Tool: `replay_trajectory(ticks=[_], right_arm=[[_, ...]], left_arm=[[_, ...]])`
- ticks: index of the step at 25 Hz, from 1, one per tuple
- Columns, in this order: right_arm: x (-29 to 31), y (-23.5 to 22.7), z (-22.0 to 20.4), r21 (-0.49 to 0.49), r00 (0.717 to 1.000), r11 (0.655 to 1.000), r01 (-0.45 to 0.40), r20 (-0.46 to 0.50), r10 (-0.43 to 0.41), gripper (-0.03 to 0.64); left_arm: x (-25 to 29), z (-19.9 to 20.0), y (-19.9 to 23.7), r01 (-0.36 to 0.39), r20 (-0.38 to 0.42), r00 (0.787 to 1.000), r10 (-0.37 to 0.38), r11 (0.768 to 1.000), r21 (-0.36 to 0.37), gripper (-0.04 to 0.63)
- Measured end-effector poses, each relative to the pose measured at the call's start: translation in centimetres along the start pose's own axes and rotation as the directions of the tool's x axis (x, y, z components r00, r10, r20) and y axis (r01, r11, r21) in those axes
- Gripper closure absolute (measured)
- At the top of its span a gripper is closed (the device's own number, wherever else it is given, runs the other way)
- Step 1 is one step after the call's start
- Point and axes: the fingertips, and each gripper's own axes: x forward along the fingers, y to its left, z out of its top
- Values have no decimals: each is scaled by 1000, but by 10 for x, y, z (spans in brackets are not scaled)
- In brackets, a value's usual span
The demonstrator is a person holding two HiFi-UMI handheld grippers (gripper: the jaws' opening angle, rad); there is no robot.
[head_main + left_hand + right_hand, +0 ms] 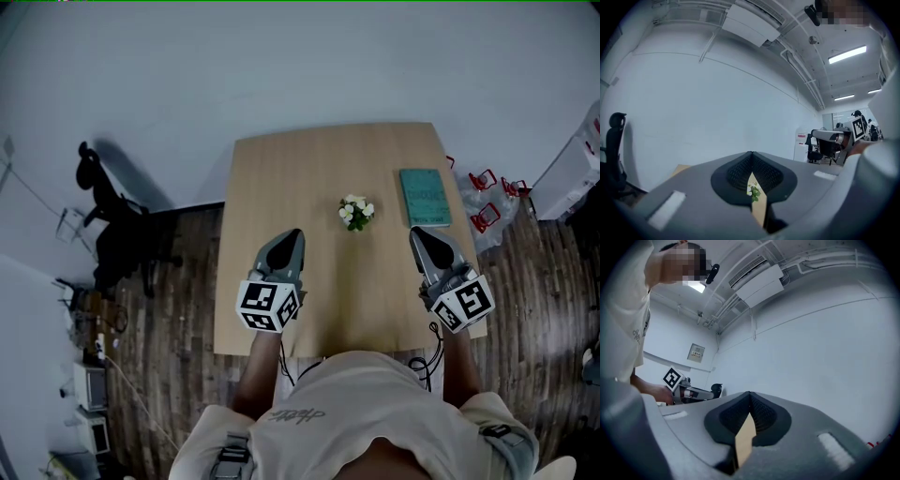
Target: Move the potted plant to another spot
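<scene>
Left tool (294,234) and right tool (416,232), both closed and empty, flank the untouched potted plant (356,213) at mid-worktop (309,164), evidently because no grasp has begun.

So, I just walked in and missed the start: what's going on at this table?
A person stands at a wooden table with a two-jaw gripper in each hand. The left gripper and right gripper are both shut and empty, held over the table's near half. The small potted plant stands untouched mid-table, beyond them, with a teal book to its right. Nothing is grasped yet.
</scene>
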Motion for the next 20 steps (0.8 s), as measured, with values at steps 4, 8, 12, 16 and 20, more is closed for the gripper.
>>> replay_trajectory(ticks=[4, 8, 12, 16, 20], right_arm=[[6, 9, 17, 37, 998, 998, -43, 47, 41, 615], [10, 11, 25, -27, 998, 999, -44, 35, 44, 615], [14, 16, 27, -152, 999, 987, -41, -7, 40, 615], [18, 23, 27, -161, 998, 985, -55, -14, 53, 615], [16, 26, 26, -140, 998, 989, -56, -19, 54, 615]], left_arm=[[-7, 19, 4, -8, 47, 999, 9, 1000, -5, 580], [-14, 28, 11, -29, 67, 997, 29, 1000, 0, 580], [-21, 36, 20, -70, 83, 994, 68, 997, 25, 580], [-30, 41, 30, -102, 83, 992, 98, 994, 42, 580], [-37, 38, 33, -117, 78, 990, 114, 993, 25, 580]])
